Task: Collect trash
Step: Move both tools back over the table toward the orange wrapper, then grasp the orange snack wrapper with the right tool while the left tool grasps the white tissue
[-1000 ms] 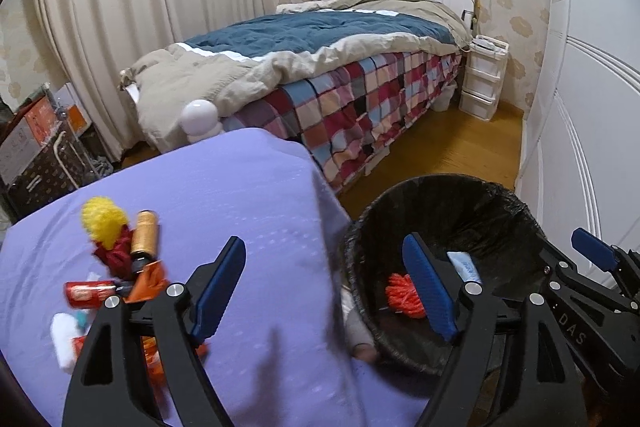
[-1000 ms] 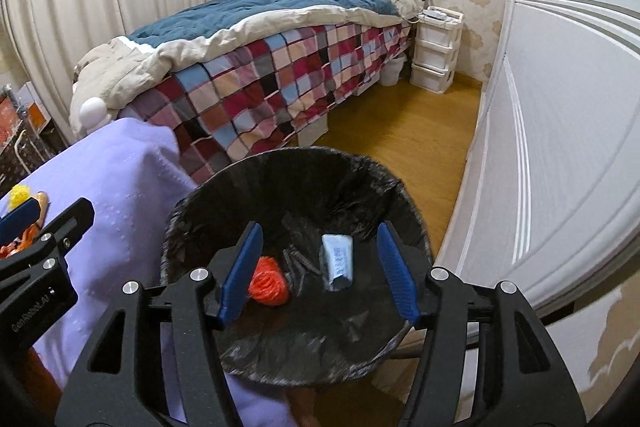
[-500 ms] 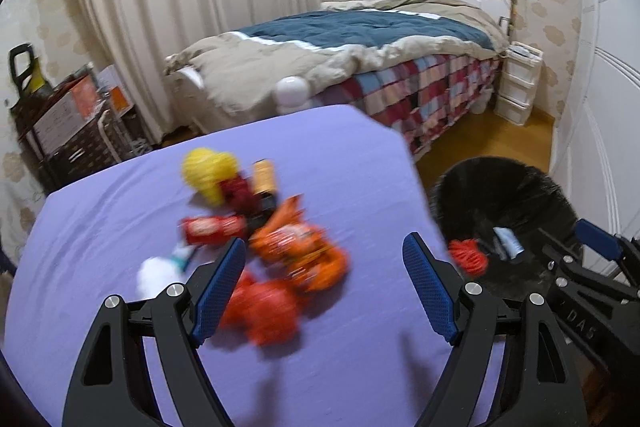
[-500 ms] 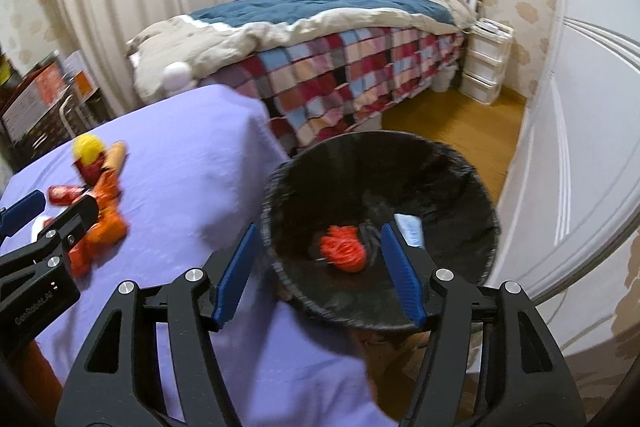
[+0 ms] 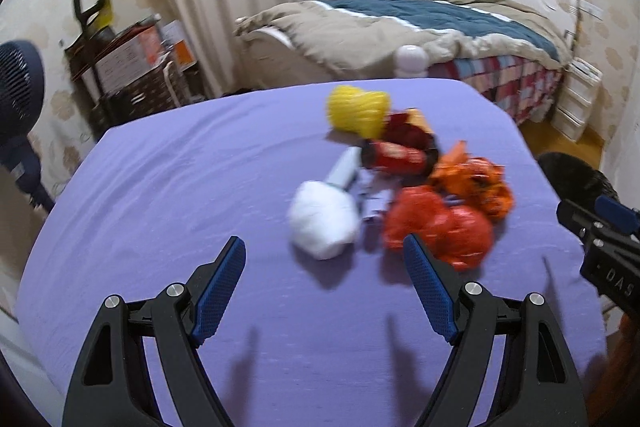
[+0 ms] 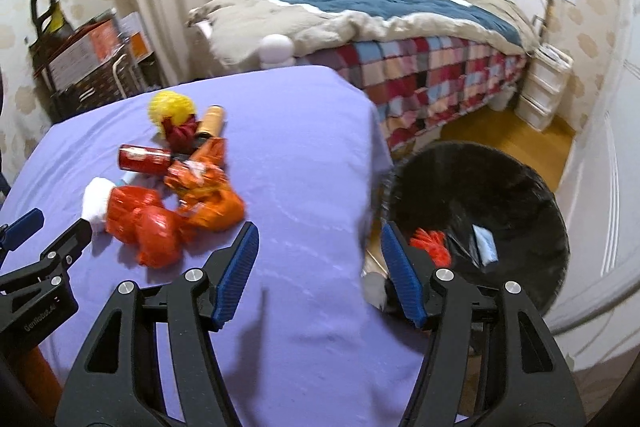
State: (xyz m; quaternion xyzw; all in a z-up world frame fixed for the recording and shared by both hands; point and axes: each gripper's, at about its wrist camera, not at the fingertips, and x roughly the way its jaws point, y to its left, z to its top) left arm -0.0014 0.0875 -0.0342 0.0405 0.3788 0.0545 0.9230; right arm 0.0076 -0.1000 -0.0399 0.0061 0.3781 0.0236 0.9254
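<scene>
A heap of trash lies on the purple-covered table: a yellow net ball, a red can, a white wad, red crumpled plastic and an orange wrapper. My left gripper hovers open just short of the white wad and the red plastic, with nothing between its fingers. My right gripper is open and empty over the table's right edge. The black-lined bin stands on the floor to the right, holding an orange net and a pale packet.
A bed with a checked cover stands beyond the table. White drawers sit at the back right. A crate of boxes and a dark fan stand at the left. White cupboard doors close the right side.
Both grippers have swung left, away from the bin and toward the trash heap. The heap now lies in front of the left gripper, and the bin has slid to the right edge of that view.
</scene>
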